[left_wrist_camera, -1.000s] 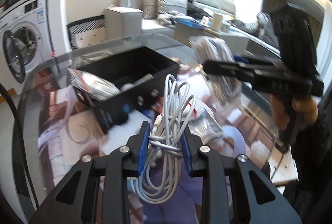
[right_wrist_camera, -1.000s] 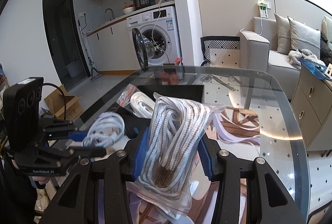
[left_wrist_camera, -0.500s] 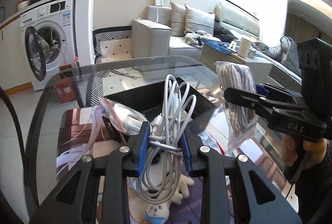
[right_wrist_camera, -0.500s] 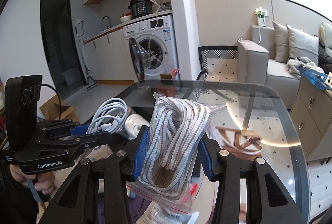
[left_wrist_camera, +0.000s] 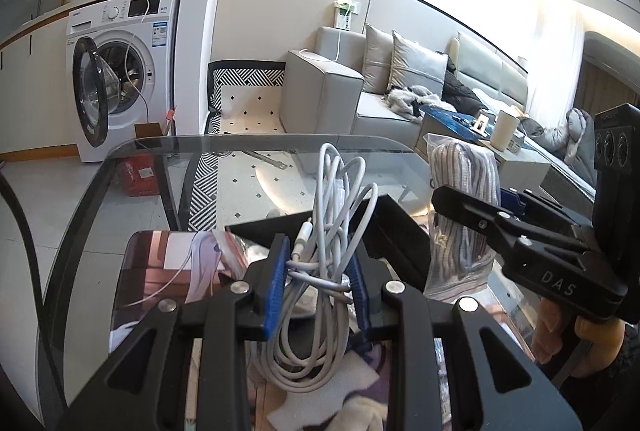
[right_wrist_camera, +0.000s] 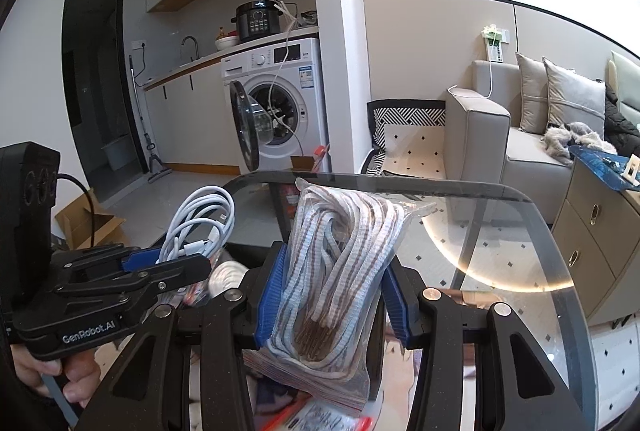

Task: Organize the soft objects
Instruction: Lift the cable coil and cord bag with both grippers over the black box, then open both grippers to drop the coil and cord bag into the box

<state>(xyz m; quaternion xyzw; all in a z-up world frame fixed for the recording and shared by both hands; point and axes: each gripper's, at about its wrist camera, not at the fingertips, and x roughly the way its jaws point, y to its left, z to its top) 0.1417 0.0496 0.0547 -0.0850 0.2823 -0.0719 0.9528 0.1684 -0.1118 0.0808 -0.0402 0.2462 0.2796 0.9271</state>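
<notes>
White cable coil [left_wrist_camera: 320,259] is pinched mid-bundle by left tongs [left_wrist_camera: 320,273], bagged striped cord [right_wrist_camera: 336,271] by right tongs [right_wrist_camera: 332,295], both held above glass surface [left_wrist_camera: 132,167], likely for boxing in black box [left_wrist_camera: 390,227].

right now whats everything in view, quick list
cable bundle: 1, white, clamped in left gripper
bag of cord: 1, clear bag, white-brown striped cord, clamped in right gripper
box: 1, black, on table behind the cable
glass table: 1, clear, under both grippers
washing machine: 1, white, door open, far left
sofa: 1, grey, far right
left gripper: black, blue pads, shut on cable
right gripper: black, blue pads, shut on bag
</notes>
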